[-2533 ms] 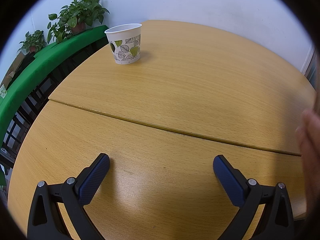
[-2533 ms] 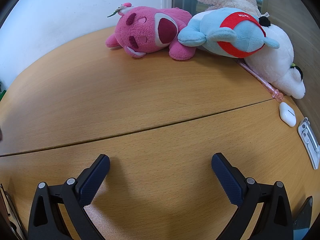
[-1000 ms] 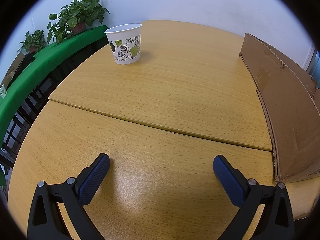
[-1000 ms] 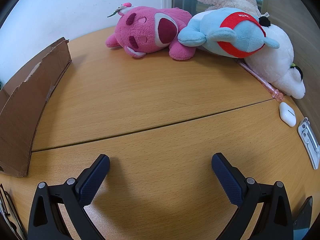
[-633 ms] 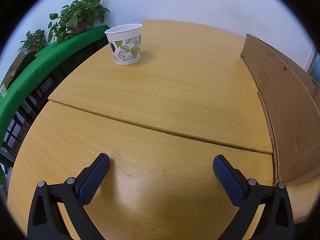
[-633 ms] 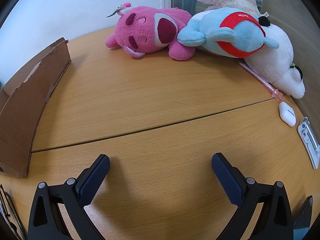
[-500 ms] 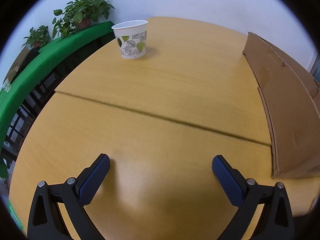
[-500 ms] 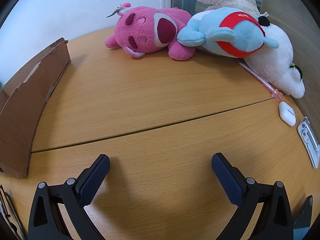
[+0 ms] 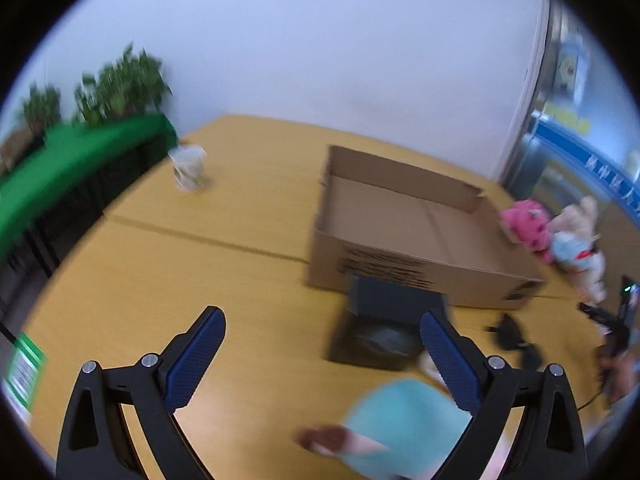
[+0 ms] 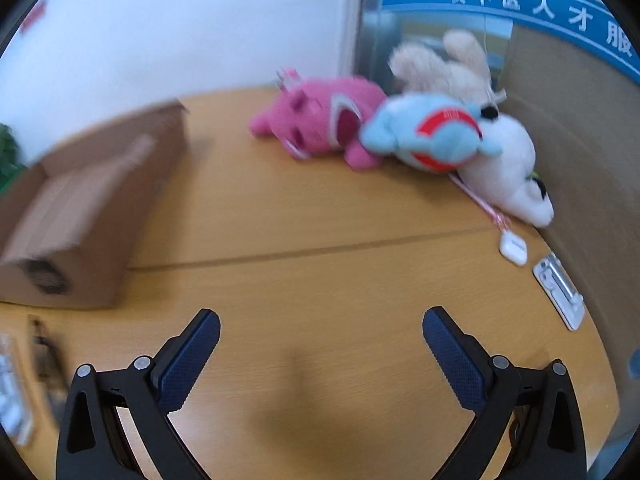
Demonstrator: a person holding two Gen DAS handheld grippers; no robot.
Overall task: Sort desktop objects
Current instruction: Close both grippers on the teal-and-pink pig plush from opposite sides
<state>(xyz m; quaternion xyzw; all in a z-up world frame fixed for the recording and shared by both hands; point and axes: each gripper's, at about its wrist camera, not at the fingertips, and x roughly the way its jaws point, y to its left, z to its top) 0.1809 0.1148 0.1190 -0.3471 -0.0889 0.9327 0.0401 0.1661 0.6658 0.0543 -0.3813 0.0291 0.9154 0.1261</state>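
An open cardboard box (image 9: pixel 412 224) stands on the wooden table; it also shows at the left of the right wrist view (image 10: pixel 84 216). My left gripper (image 9: pixel 320 360) is open and empty, raised above the table. A black box (image 9: pixel 384 328), a light blue object (image 9: pixel 404 424) and black sunglasses (image 9: pixel 514 342) lie below it. My right gripper (image 10: pixel 320 354) is open and empty, above bare table. Pink (image 10: pixel 320 120), blue (image 10: pixel 428 136) and white (image 10: pixel 504 172) plush toys lie ahead of it. A white earbud case (image 10: pixel 513 250) and a silver clip (image 10: pixel 558 290) lie to the right.
A paper cup (image 9: pixel 188 168) stands far left near a green bench (image 9: pixel 72 164) with plants. The white wall (image 9: pixel 320 60) bounds the table behind. Small blurred items (image 10: pixel 16 384) lie at the table's left edge in the right wrist view.
Both grippers have lifted and pulled back, giving a higher, blurred view. The whole cardboard box and nearer objects now show in the left wrist view. Both stay open.
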